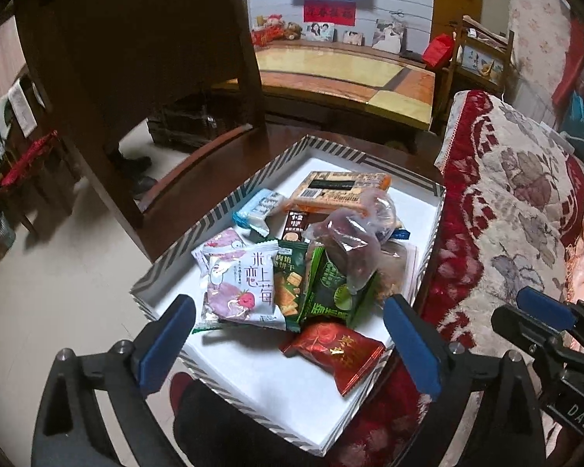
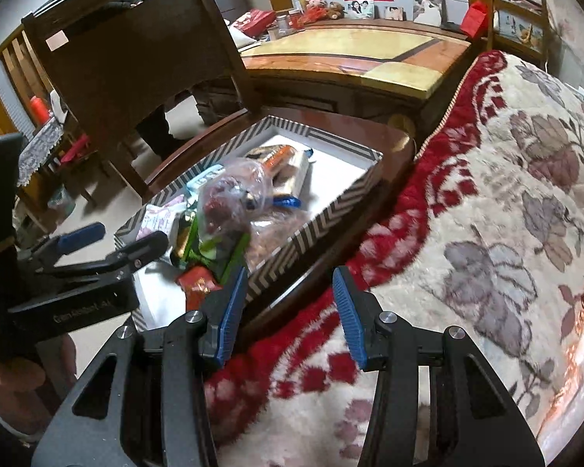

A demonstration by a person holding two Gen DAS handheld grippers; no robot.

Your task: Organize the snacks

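Observation:
A shallow box with a striped rim [image 1: 222, 214] and white floor rests on a wooden chair seat and holds several snack packs. Among them are a red pack [image 1: 336, 354] nearest me, a white strawberry pack [image 1: 245, 292], a green pack [image 1: 331, 292], a clear bag [image 1: 350, 245] and an orange box [image 1: 342, 190]. My left gripper [image 1: 288, 344] is open and empty just above the box's near end. My right gripper [image 2: 288, 315] is open and empty over the blanket, right of the box [image 2: 331, 202]. The left gripper also shows in the right wrist view [image 2: 113, 241].
A flowered red and cream blanket [image 1: 506, 214] lies close on the right. The dark chair back [image 1: 144, 50] rises behind the box. A low wooden table [image 1: 350, 74] stands further back. Pale floor [image 1: 58, 292] is on the left.

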